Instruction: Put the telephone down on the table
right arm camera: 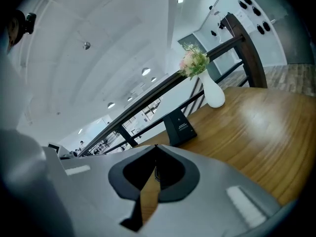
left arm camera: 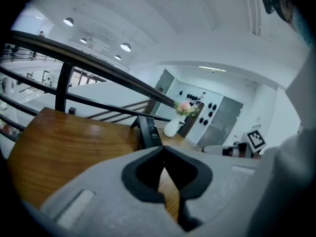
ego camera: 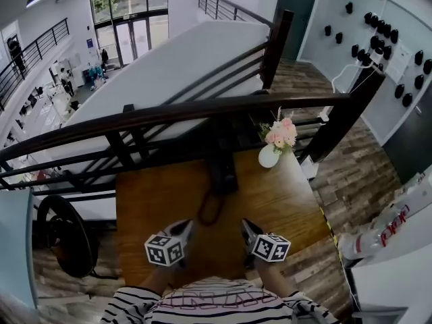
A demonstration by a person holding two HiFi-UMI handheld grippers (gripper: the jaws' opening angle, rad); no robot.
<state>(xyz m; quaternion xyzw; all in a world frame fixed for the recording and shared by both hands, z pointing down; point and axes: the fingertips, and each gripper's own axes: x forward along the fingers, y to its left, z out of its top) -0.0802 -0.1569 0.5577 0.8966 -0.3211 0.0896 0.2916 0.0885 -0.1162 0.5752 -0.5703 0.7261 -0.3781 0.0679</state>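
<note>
The black telephone (ego camera: 222,171) stands on the wooden table (ego camera: 283,201) at its far middle, close to the railing. A dark loop (ego camera: 210,211) lies on the table just in front of it. In the left gripper view the telephone (left arm camera: 148,132) shows beyond the jaws, and in the right gripper view the telephone (right arm camera: 179,127) stands apart ahead. My left gripper (ego camera: 187,227) and right gripper (ego camera: 246,225) hover side by side over the near part of the table. Both the left gripper (left arm camera: 163,147) and the right gripper (right arm camera: 156,146) are shut with nothing between the jaws.
A white vase with pink flowers (ego camera: 273,147) stands at the table's far right corner. A dark railing (ego camera: 169,117) runs along the far edge, with a drop to a lower floor behind it. A post (ego camera: 341,117) rises at the right.
</note>
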